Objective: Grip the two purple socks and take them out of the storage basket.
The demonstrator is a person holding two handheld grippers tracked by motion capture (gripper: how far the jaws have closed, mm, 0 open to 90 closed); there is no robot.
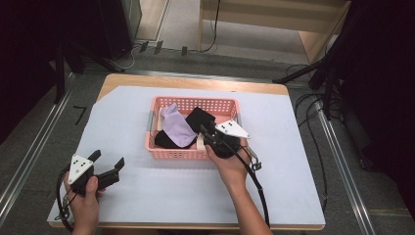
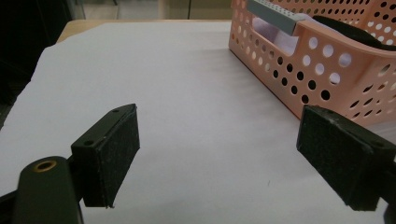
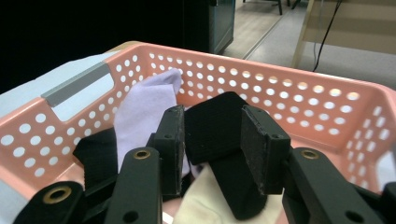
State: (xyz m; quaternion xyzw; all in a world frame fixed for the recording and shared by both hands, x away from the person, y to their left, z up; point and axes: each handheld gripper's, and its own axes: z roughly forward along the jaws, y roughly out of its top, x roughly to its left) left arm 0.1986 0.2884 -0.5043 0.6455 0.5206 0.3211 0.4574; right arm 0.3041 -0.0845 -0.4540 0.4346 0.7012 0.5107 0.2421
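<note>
Nearest the person, the left tongs [image 1: 108,161] hover over the white sheet [image 1: 171,191] at the worktop's [image 1: 195,82] near left corner, jaws wide apart and empty, with bare sheet between them and the one pink basket [image 1: 178,152]. The right tongs [image 3: 212,140] reach into the basket's near right side, jaws clamped on a black sock [image 3: 219,126]. Beside it lie one lilac sock [image 1: 177,126], another black piece [image 1: 165,140], and a cream item [image 3: 203,203]. Open sheet surrounds the basket on every side.
</note>
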